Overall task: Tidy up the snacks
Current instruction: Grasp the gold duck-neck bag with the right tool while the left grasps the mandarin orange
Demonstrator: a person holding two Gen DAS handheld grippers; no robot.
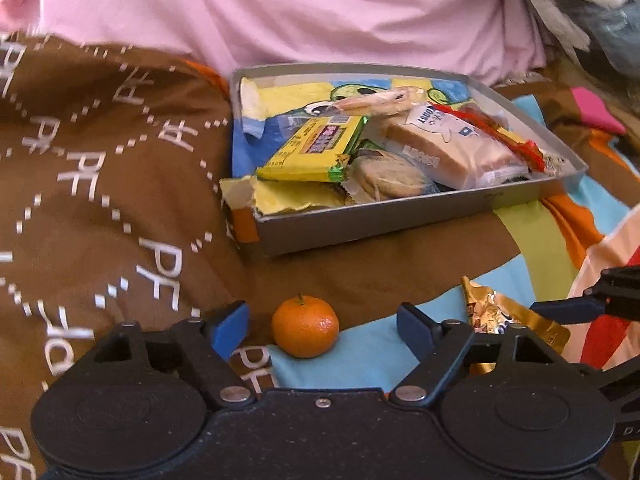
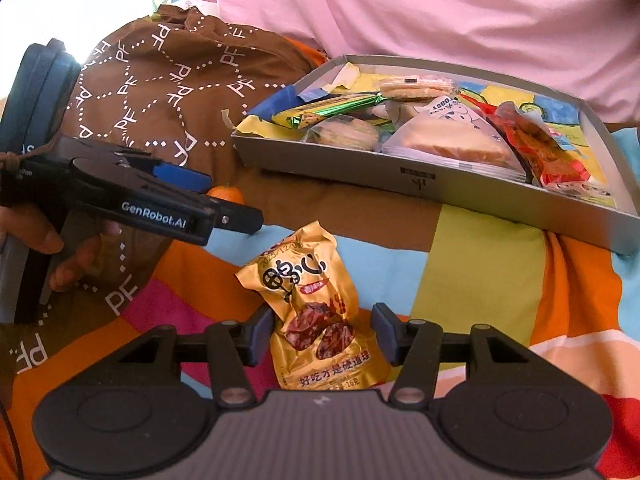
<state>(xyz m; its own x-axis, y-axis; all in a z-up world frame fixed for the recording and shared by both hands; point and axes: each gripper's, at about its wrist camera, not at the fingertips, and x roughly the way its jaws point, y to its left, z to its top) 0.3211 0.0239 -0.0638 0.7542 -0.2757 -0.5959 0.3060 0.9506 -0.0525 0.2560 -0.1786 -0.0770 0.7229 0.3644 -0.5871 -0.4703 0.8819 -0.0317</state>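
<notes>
While the left gripper (image 1: 322, 326) stands spread wide around a small round orange mandarin (image 1: 305, 326) without touching it, the right gripper (image 2: 322, 334) brackets a crinkled gold foil snack pouch (image 2: 316, 312), unclenched. Both snacks lie on the patchwork bedspread (image 2: 480, 264), just before the shallow grey cardboard tray (image 1: 400, 216) of wrapped snacks.

Colourful bedspread (image 2: 480, 264), pink sheet (image 1: 320, 12) behind

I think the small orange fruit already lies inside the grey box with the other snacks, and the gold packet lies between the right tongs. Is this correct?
Not fully. The orange fruit is not in the grey box; the left wrist view shows it on the bedcover in front of the box, between the open left tongs. The gold packet does lie between the right tongs.
</notes>
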